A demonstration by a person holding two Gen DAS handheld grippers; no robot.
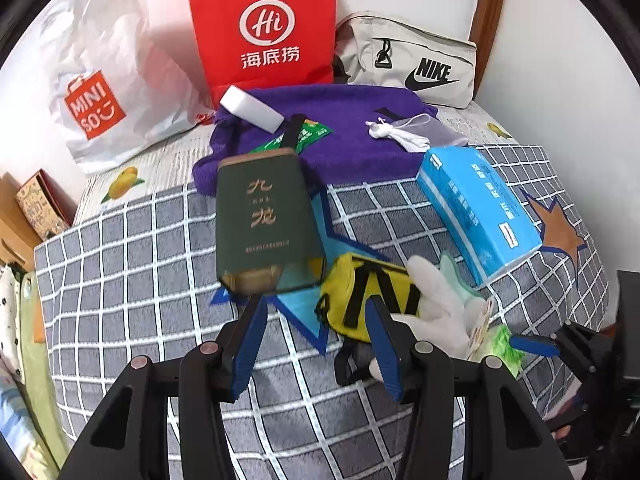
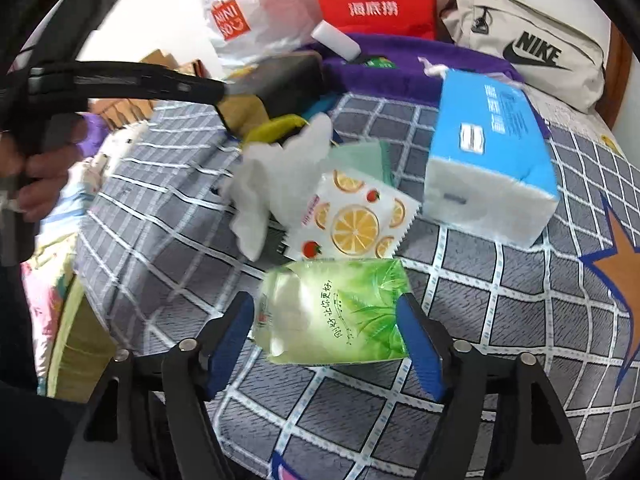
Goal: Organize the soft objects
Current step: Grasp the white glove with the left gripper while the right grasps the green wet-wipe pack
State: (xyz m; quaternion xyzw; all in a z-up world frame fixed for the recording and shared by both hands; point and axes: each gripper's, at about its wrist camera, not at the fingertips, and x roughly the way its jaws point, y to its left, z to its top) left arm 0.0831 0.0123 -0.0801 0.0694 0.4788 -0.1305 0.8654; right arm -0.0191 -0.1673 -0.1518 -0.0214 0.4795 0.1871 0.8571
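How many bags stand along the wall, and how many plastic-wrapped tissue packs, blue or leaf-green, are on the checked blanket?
Bags along the wall: 3 (white Miniso bag, red paper bag, beige Nike bag)
Tissue packs: 2 (blue pack, green pack)
Total: 5

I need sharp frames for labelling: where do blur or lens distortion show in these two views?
Left wrist view: mostly sharp, though the green box smears at its lower end and the checked blanket bows. Right wrist view: the white glove is blurred, and the green tissue pack slightly.
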